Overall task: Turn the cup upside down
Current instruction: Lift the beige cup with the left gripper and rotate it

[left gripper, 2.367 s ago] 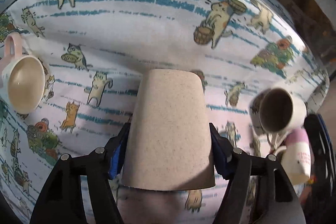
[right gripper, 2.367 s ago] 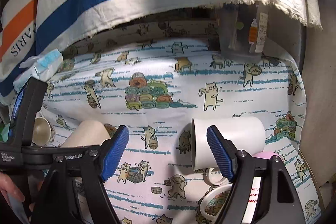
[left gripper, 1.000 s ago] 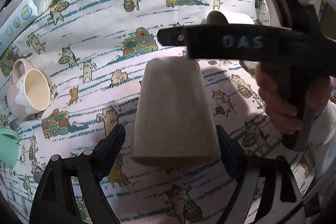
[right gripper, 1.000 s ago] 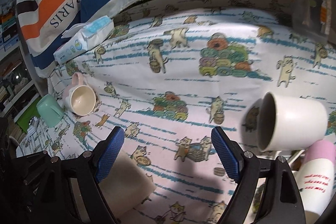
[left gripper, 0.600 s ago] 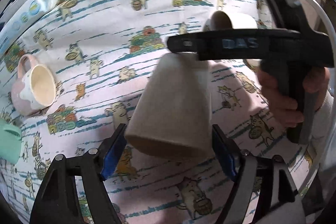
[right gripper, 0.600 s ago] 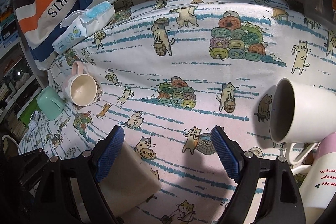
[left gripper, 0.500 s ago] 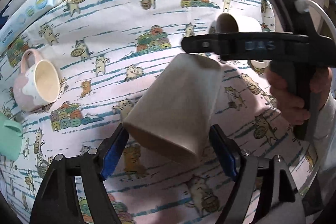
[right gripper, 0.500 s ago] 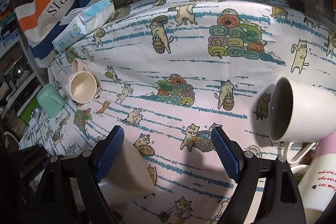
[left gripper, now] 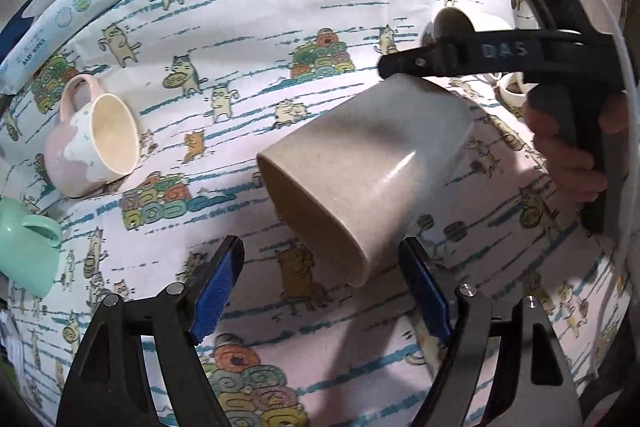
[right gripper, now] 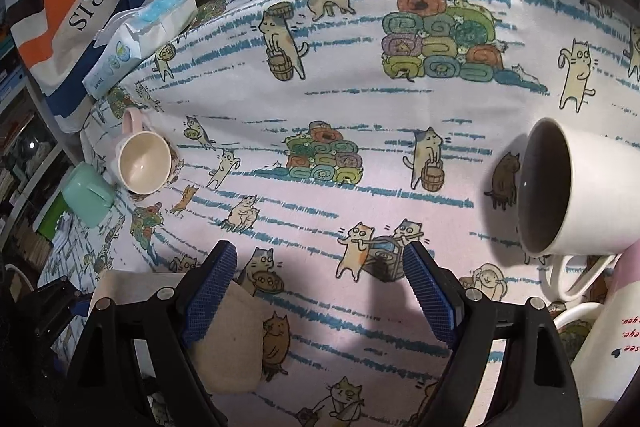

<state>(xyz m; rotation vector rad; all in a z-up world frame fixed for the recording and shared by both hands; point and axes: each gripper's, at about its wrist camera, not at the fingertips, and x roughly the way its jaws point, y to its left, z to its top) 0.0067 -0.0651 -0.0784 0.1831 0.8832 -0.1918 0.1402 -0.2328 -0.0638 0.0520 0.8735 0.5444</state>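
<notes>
Beige cup (left gripper: 360, 179): tipped on its side, mouth toward camera, unheld
Left claw (left gripper: 320, 283): wide, released
Right claw (right gripper: 320, 287): wide, empty

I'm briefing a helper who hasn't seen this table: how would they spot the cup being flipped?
Start at the cat-print tablecloth and look near its middle, just ahead of the open left gripper. The beige cup lies tipped there, mouth toward the gripper. Unlike the pink mug, green mug and white mug, it is speckled tan and has no handle.
</notes>
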